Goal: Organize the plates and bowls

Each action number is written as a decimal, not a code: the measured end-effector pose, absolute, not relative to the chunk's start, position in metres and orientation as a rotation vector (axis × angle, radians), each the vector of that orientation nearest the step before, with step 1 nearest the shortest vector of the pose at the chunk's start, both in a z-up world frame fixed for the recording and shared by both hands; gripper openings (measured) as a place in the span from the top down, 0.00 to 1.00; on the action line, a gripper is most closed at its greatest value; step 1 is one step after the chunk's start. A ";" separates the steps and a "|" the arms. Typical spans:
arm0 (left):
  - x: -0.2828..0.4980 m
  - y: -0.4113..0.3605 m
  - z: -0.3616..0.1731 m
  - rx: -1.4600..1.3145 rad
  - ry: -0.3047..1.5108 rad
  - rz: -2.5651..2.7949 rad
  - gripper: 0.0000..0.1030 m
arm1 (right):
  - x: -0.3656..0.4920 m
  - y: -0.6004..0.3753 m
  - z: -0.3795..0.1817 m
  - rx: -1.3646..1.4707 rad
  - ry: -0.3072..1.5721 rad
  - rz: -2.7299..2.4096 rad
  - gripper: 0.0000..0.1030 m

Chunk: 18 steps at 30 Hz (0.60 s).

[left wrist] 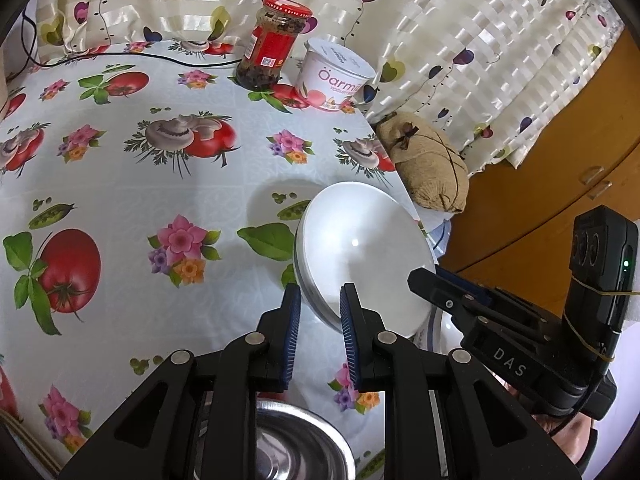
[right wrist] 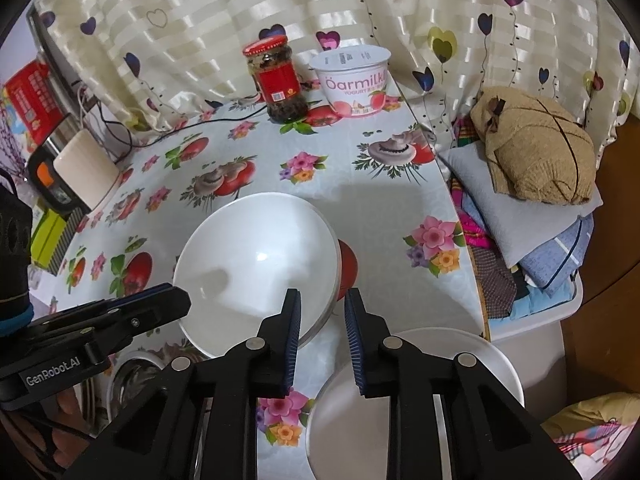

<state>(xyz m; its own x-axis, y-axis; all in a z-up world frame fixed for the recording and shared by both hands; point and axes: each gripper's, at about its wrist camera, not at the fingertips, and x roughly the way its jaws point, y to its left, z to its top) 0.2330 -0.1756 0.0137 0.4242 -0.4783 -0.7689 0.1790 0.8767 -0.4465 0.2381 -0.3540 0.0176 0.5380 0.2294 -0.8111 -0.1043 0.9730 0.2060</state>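
1. Left claw (left wrist: 320, 295): jaws drawn narrow, blue pads either side of the near rim of the white bowl (left wrist: 360, 248). The right wrist view shows the same claw nipped onto the bowl's left edge.
2. Right claw (right wrist: 322, 295): jaws likewise narrow, with the bowl's right rim running between the pads. From the left wrist view, its fingers are pinched on that rim.
3. White bowl: held between both claws at opposite edges, tilted, and over the tablecloth (left wrist: 160, 200) near the table's right-hand edge. A shadow falls on the cloth just beyond it.
4. Below the claws, nearest the cameras: a steel bowl (left wrist: 304, 440) under the left claw and a white dish (right wrist: 480, 356) under the right claw. Both rest on the cloth.
5. Mid table: printed tomatoes, mushrooms and flowers, otherwise bare cloth.
6. Far edge: a jar with a red lid (left wrist: 272, 48) stands upright, with a yogurt tub (left wrist: 336, 72) just beside it on its right.
7. Off the table's right side: a burlap bundle (right wrist: 536, 148) on folded cloths (right wrist: 532, 232).
8. Behind everything: a striped curtain (right wrist: 200, 20) printed with hearts.
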 end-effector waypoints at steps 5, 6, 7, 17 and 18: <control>0.234 -0.177 0.014 -0.309 1.054 -0.419 0.81 | 0.240 -0.354 0.014 0.147 0.991 0.204 0.81; 0.234 -0.177 0.014 -0.310 1.054 -0.418 0.81 | 0.240 -0.353 0.014 0.146 0.989 0.204 0.81; 0.234 -0.177 0.014 -0.312 1.054 -0.418 0.81 | 0.240 -0.353 0.014 0.147 0.989 0.204 0.81; 0.231 -0.174 0.016 -0.308 1.044 -0.404 0.82 | 0.241 -0.352 0.015 0.151 0.987 0.208 0.81; 0.231 -0.173 0.017 -0.308 1.042 -0.402 0.82 | 0.241 -0.352 0.015 0.152 0.986 0.208 0.81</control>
<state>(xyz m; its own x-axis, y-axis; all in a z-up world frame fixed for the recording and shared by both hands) 0.2306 -0.1731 0.0169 0.4431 -0.4612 -0.7688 0.1747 0.8855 -0.4305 0.2412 -0.3517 0.0149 0.5350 0.2426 -0.8093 -0.1057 0.9696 0.2207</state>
